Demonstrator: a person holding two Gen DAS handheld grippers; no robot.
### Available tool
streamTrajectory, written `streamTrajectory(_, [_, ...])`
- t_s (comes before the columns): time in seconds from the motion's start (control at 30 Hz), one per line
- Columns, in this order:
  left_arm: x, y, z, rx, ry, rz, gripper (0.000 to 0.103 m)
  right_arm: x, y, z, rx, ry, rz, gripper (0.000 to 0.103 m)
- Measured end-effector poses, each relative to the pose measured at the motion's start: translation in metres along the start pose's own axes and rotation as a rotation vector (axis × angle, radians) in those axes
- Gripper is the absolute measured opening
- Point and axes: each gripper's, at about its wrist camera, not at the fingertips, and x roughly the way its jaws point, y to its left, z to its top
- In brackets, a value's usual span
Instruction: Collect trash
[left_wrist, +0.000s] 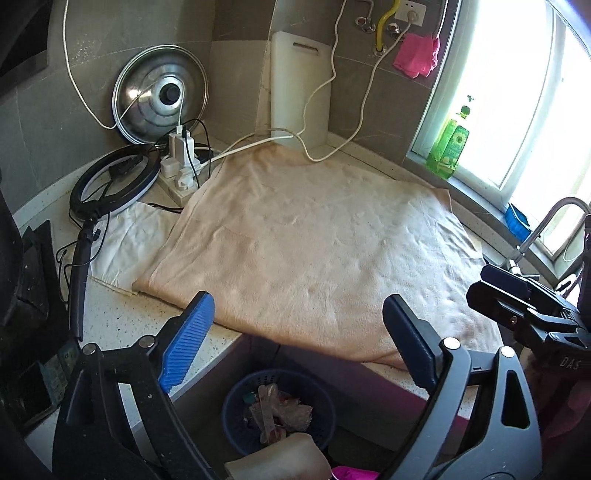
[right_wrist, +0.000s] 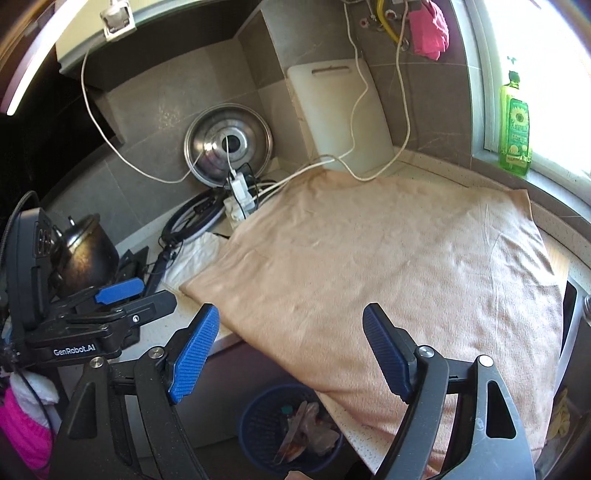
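A blue plastic waste basket (left_wrist: 236, 402) (right_wrist: 258, 417) stands on the floor below the counter's front edge, holding crumpled wrappers and other trash (left_wrist: 279, 413) (right_wrist: 306, 432). My left gripper (left_wrist: 299, 332) hovers above it with its blue pads wide apart and nothing between them. My right gripper (right_wrist: 291, 350) is also open and empty, over the counter edge and the basket. Each gripper shows at the edge of the other's view: the right one (left_wrist: 532, 314), the left one (right_wrist: 96, 314). A peach towel (left_wrist: 314, 243) (right_wrist: 388, 266) covers the counter and lies bare.
At the back stand a steel pot lid (left_wrist: 160, 94), a white cutting board (left_wrist: 299, 92), a power strip with chargers and cables (left_wrist: 181, 162) and a ring light (left_wrist: 110, 181). A green soap bottle (left_wrist: 448, 144) stands on the window sill, a tap (left_wrist: 546, 229) at right. A dark pot (right_wrist: 86, 251) sits at left.
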Motion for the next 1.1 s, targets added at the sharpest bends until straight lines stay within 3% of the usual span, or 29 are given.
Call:
streamTrajectory(0.33, [-0.0045, -0.001, 0.0085, -0.021, -0.012, 0.003, 0.1, -0.0032, -0.002, 0.009, 0.008, -0.026, 0.011, 0.08])
streamTrajectory(1.1, [-0.0085, -0.002, 0.0096, -0.009, -0.012, 0.008, 0.101, -0.007, -0.0016, 0.0099, 0.02, -0.03, 0.018, 0.08])
